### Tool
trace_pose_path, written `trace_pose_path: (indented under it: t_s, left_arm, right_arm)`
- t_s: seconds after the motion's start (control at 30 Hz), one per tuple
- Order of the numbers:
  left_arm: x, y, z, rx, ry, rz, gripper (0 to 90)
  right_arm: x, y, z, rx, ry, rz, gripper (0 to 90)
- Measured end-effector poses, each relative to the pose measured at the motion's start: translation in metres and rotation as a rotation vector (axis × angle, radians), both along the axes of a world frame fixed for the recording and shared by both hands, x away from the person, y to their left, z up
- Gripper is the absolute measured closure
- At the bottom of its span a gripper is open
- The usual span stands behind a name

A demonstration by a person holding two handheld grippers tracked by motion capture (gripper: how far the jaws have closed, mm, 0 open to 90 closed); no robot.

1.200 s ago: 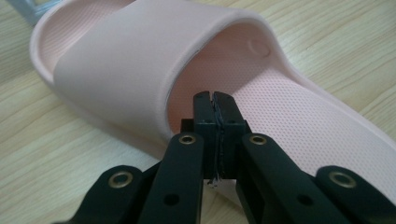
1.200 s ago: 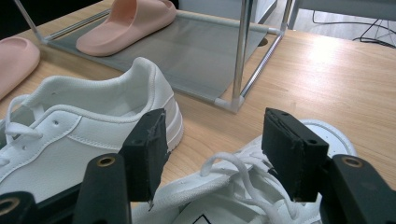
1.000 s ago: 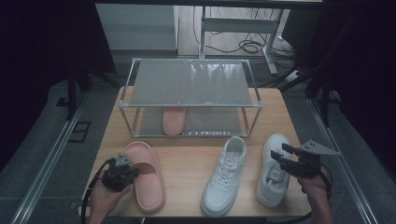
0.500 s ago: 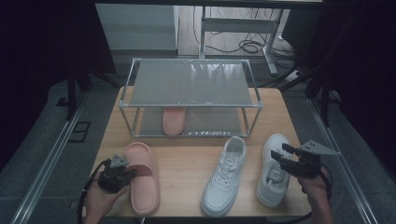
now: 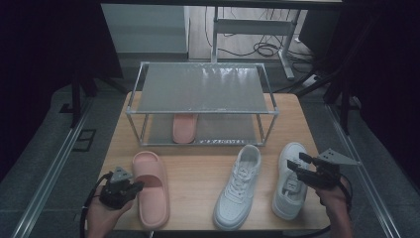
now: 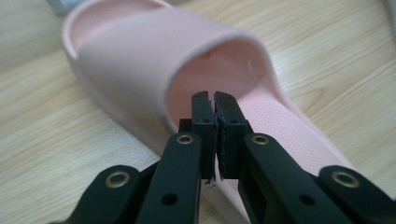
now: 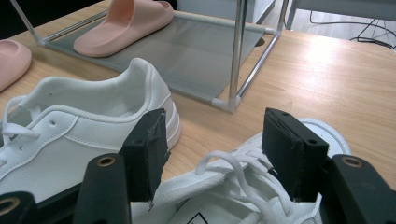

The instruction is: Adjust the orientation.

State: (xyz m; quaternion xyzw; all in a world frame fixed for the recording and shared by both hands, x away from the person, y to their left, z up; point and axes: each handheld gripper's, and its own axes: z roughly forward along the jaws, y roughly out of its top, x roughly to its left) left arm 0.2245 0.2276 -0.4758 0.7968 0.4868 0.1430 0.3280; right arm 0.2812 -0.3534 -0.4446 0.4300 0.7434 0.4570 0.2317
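left tongs (image 6: 214, 100) together at pink slide (image 6: 154, 70) | right tongs (image 7: 212, 140) apart over white sneaker (image 7: 243, 196)

No text, brand or number is reading clearly anywhere — a small dark mark is showing on the insole of the right-hand white sneaker (image 7: 243, 205), near the table's right edge, too cropped to read.
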Motion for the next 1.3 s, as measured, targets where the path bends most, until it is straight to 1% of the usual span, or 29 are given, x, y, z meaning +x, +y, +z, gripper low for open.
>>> trace_pose_path:
  t_s: [0.07,0.1,0.13,0.17,0.27,0.33,0.43,0.5,0.53,0.57,0.73,1.1,1.3]
  left_arm:
    - [-0.002,0.007,0.006,-0.019,-0.016,0.019,88.2]
    - [-0.003,0.013,0.009,-0.025,-0.024,0.039,88.3]
    - [-0.002,0.017,0.009,-0.028,-0.026,0.052,88.4]
    - [0.001,0.025,0.010,-0.035,-0.025,0.070,88.4]
    - [0.011,0.038,0.004,-0.056,-0.011,0.096,88.9]
    - [0.022,0.044,-0.003,-0.055,0.001,0.117,89.2]
    - [0.038,0.051,-0.014,-0.064,0.017,0.137,89.8]
    - [0.047,0.052,-0.019,-0.067,0.028,0.139,89.9]
    - [0.047,0.052,-0.019,-0.067,0.028,0.139,89.9]
    - [0.052,0.051,-0.022,-0.071,0.034,0.133,89.9]
    - [0.062,0.047,-0.026,-0.063,0.048,0.119,89.9]
    - [0.069,0.045,-0.027,-0.075,0.054,0.107,89.9]
    - [0.071,0.039,-0.027,-0.078,0.055,0.092,89.9]
  right_arm:
    - [0.000,0.000,0.001,0.003,0.001,-0.001,40.9]
    - [0.000,-0.001,0.001,0.003,0.000,-0.001,40.9]
    - [0.000,-0.001,0.001,0.004,0.000,-0.003,40.9]
    - [0.000,-0.001,0.001,0.005,0.001,-0.003,40.9]
    - [0.000,-0.001,0.001,0.004,0.000,-0.003,40.9]
    - [0.000,-0.001,0.001,0.003,0.000,-0.002,40.9]
    - [0.000,0.000,0.000,0.000,0.002,0.000,40.9]
    - [0.000,0.000,0.000,0.001,0.002,-0.002,40.9]
    - [0.000,-0.001,0.000,0.001,0.002,-0.003,40.9]
    - [0.000,-0.001,-0.001,0.001,0.003,-0.004,40.9]
    - [0.001,-0.001,-0.001,0.000,0.006,-0.003,40.9]
    - [0.001,0.000,-0.001,0.000,0.005,-0.001,40.9]
    - [0.001,-0.001,-0.002,-0.001,0.008,-0.003,40.9]
